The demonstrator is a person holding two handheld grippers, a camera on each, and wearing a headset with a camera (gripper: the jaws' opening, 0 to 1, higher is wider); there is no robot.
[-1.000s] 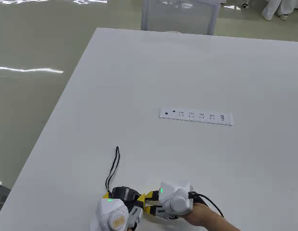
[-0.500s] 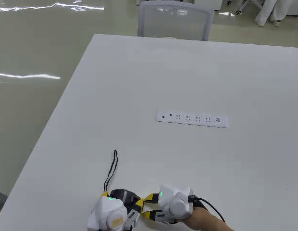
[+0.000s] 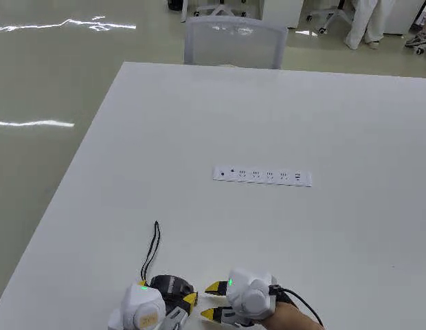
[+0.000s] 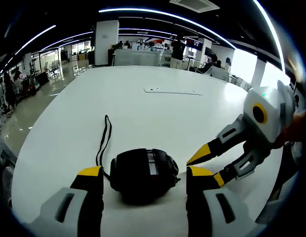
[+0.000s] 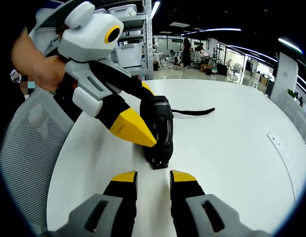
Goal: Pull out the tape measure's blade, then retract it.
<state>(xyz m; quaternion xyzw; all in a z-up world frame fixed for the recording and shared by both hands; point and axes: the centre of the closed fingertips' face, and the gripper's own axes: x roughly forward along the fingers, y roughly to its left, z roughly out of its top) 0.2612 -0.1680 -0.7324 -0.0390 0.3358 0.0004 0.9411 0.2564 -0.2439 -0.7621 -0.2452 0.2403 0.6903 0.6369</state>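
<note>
The tape measure (image 5: 160, 123) is a black case lying on the white table (image 3: 199, 124) close to the near edge, right in front of me. Its black wrist strap (image 4: 104, 138) trails away from it across the tabletop. In the left gripper view the case sits between the 2 yellow-tipped jaws of my left gripper (image 4: 144, 171). I can see a thin sliver of table on each side of it, so I read those jaws as spread around the case, not clamped on it.

My right gripper (image 5: 154, 177) faces the case end-on from just beside it. Its 2 jaws are parted by a narrow gap with nothing between them, their tips just short of a small black tab at the near end of the case. From the left gripper view, the same 2 jaws come in from the right and point at the case.

Well beyond all this, near the middle of the table, lies a white power strip (image 3: 262, 176). A grey mesh chair (image 3: 233, 41) stands at the far edge.
</note>
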